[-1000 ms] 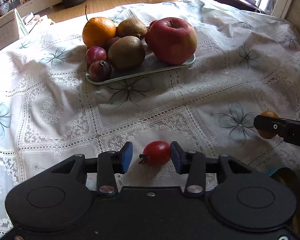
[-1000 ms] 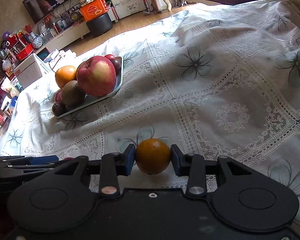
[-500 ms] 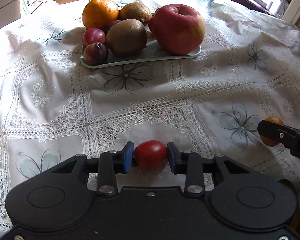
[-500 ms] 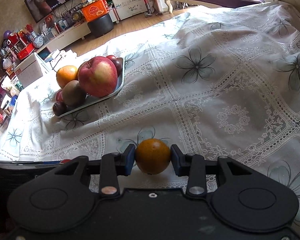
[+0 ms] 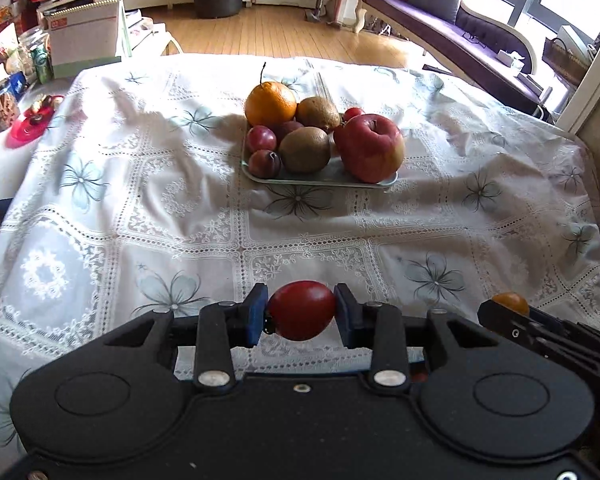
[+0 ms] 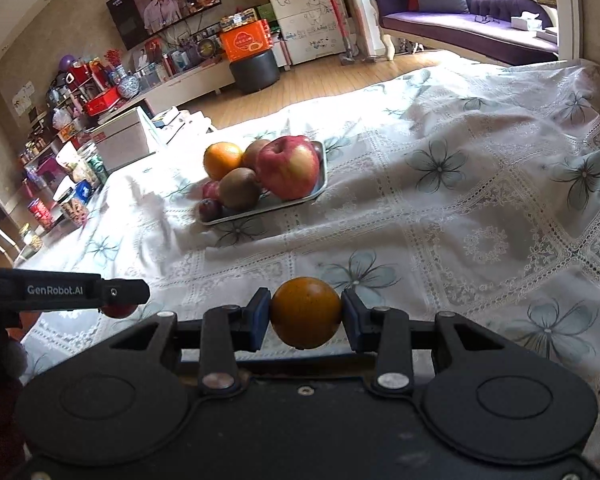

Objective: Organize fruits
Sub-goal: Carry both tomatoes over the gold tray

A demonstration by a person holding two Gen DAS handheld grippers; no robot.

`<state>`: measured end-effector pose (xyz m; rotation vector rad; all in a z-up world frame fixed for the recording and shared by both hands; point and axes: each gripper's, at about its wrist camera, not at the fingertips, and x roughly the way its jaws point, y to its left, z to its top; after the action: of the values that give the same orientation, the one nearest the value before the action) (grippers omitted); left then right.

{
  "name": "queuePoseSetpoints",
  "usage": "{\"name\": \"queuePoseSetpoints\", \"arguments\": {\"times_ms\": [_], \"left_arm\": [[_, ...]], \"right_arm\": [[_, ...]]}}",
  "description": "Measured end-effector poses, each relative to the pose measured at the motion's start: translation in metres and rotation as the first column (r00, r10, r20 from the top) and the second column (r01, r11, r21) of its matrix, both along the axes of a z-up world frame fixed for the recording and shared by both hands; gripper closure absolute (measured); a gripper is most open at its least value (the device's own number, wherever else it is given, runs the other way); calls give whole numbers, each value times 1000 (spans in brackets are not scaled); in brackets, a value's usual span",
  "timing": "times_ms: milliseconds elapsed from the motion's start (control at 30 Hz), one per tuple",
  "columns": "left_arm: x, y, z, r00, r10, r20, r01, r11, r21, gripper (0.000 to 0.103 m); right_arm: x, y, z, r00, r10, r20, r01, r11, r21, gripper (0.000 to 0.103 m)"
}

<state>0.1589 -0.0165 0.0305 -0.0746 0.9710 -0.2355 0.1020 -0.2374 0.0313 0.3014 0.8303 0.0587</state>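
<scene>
My left gripper (image 5: 302,312) is shut on a small red tomato (image 5: 302,310), held above the lace tablecloth near the table's front. My right gripper (image 6: 305,313) is shut on a small orange fruit (image 6: 305,312), also lifted off the cloth. In the left wrist view the small orange fruit (image 5: 510,303) peeks over the right gripper's finger at the lower right. Further back, a pale green tray (image 5: 328,176) carries a big red apple (image 5: 370,148), an orange (image 5: 270,103), two kiwis (image 5: 305,149) and dark plums (image 5: 264,163). The tray (image 6: 288,204) lies left of centre in the right wrist view.
A white lace tablecloth (image 5: 180,200) with grey flower prints covers the whole table, wrinkled in places. Jars, cans and a cardboard box (image 5: 84,36) stand on a side surface at the far left. A wall edges the table on the right.
My left gripper shut on the red tomato and lifted it off the cloth, pulling back from the tray. The right gripper also rose and tilted up with its orange fruit.
</scene>
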Motion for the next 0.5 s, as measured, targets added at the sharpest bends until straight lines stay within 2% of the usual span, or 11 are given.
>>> {"name": "queuePoseSetpoints", "arguments": {"times_ms": [133,333,500], "left_arm": [[-35,12,5,999,37,4,-37,998,42,59],[-80,25,-7,999,47,-10,-47,998,32,59],[-106,27,-20,997,46,-58,-45,999,16,59]], "right_arm": [[-29,14,9,998,66,-17,-66,998,3,63],[-61,26,6,990,111,-85,-113,993,-21,63],[-85,30,-6,980,131,-149,-146,985,-94,63]]}}
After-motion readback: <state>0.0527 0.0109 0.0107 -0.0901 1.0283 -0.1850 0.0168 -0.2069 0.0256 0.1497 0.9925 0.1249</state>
